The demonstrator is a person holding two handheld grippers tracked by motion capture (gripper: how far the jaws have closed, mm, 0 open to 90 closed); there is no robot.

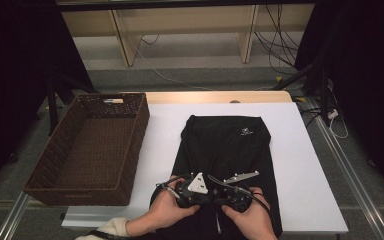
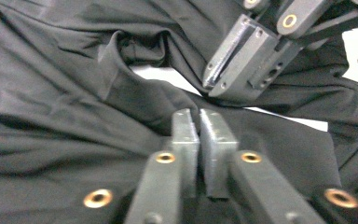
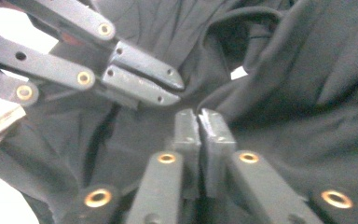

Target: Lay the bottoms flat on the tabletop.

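High view: black garment with small white logo, long axis running away from both grippers, rumpled near end under them; left gripper and right gripper seemingly pressed together, empty

In the high view, the near hem of the black folded fabric garment is covered by both hands and cut off by the bottom edge. The small white emblem on it is too small to read. Whether cloth sits between the meeting jaws of the left hand-held gripper or the right hand-held gripper cannot be told. The woven brown rectangular basket hides the white tabletop beneath it.
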